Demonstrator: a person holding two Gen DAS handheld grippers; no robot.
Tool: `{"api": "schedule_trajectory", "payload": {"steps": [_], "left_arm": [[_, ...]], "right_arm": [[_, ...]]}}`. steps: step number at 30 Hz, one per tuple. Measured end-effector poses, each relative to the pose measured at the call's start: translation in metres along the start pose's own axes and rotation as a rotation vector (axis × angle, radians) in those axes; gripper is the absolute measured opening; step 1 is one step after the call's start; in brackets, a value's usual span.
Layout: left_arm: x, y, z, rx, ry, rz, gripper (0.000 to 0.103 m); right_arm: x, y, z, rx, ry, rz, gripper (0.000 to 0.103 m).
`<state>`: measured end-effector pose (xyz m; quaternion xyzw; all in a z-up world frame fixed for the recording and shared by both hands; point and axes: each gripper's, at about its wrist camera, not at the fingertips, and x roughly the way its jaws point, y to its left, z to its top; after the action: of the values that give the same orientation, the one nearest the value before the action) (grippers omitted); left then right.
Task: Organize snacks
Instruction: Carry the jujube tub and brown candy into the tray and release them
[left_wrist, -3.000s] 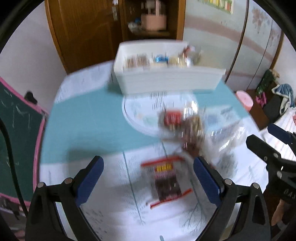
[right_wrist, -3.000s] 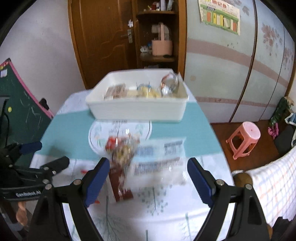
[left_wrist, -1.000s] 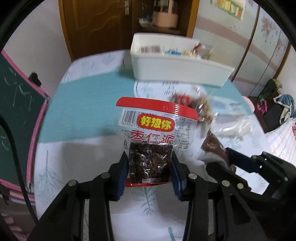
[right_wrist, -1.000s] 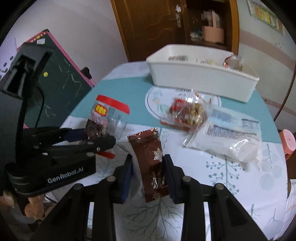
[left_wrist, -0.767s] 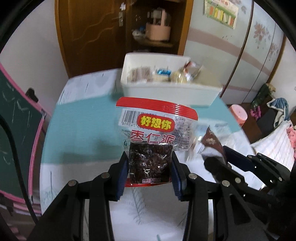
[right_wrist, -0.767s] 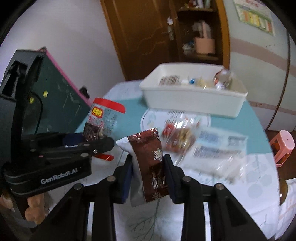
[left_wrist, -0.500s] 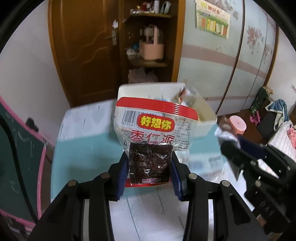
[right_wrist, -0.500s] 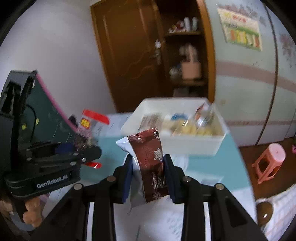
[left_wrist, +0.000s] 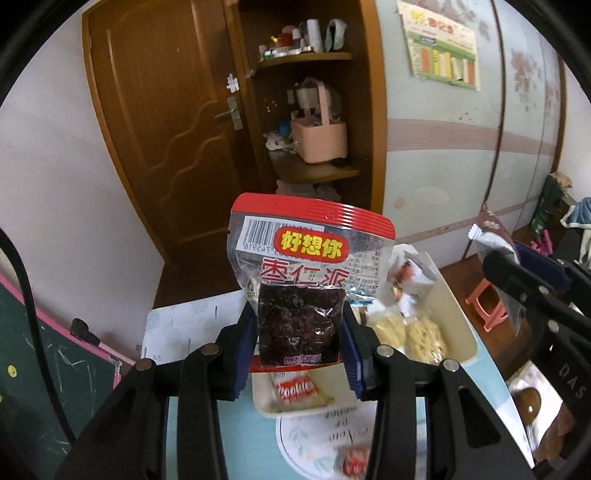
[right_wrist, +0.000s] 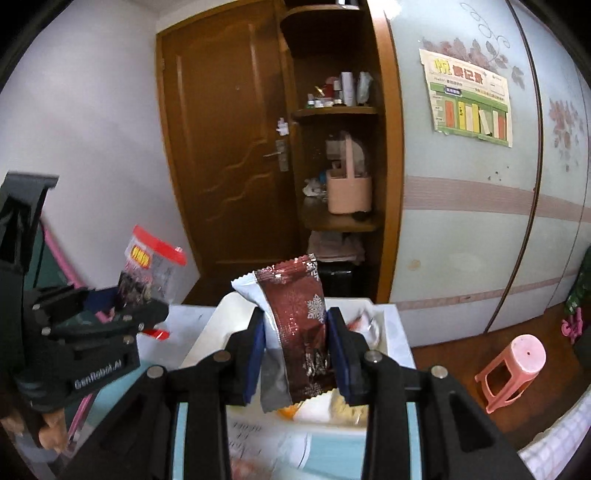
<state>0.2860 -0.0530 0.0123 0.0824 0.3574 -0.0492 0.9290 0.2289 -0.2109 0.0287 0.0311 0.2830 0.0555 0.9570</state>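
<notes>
My left gripper is shut on a clear snack packet with a red top band and dark filling, held upright above the near end of the white bin. In the right wrist view that packet shows at the left in the left gripper. My right gripper is shut on a dark red snowflake-printed wrapper, lifted over the white bin. The same wrapper appears at the right edge of the left wrist view. Several packets lie in the bin, among them pale round biscuits.
The bin stands on a table with a teal and white cloth. A red-wrapped snack lies near a round print on the cloth. Behind are a wooden door, open shelves with a pink basket, and a pink stool on the floor.
Both grippers rose from the table with their packets and moved forward over the bin. The loose snacks on the cloth dropped out of view below.
</notes>
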Motion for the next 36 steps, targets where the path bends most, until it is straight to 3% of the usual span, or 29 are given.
{"api": "schedule_trajectory", "payload": {"steps": [3, 4, 5, 6, 8, 10, 17, 22, 31, 36], "left_arm": [[0.027, 0.001, 0.007, -0.015, 0.009, -0.001, 0.048], [0.035, 0.002, 0.008, -0.018, 0.013, -0.012, 0.066], [0.045, 0.002, 0.009, -0.018, 0.024, -0.034, 0.093], [0.054, 0.003, 0.007, -0.024, 0.035, -0.040, 0.101], [0.065, 0.005, 0.003, -0.036, 0.041, -0.046, 0.102], [0.075, 0.004, -0.002, -0.031, 0.067, -0.057, 0.102], [0.088, 0.010, -0.021, -0.029, 0.104, -0.074, 0.102], [0.088, 0.011, -0.026, -0.040, 0.120, -0.094, 0.102], [0.069, 0.003, -0.032, 0.012, 0.108, -0.087, 0.102], [0.039, -0.001, -0.035, 0.051, 0.073, -0.082, 0.102]], "right_arm": [[0.031, -0.008, 0.003, 0.038, 0.057, 0.017, 0.036], [0.043, -0.010, 0.003, 0.039, 0.078, 0.022, 0.037], [0.057, -0.012, 0.001, 0.044, 0.103, 0.035, 0.039], [0.066, -0.014, -0.002, 0.053, 0.121, 0.042, 0.041], [0.086, -0.022, -0.011, 0.092, 0.168, 0.032, 0.058], [0.098, -0.030, -0.019, 0.132, 0.197, 0.036, 0.063], [0.121, -0.041, -0.042, 0.172, 0.298, 0.024, 0.065], [0.118, -0.038, -0.044, 0.159, 0.295, 0.015, 0.073], [0.102, -0.025, -0.042, 0.115, 0.273, 0.004, 0.074], [0.082, -0.021, -0.043, 0.101, 0.268, -0.012, 0.074]]}}
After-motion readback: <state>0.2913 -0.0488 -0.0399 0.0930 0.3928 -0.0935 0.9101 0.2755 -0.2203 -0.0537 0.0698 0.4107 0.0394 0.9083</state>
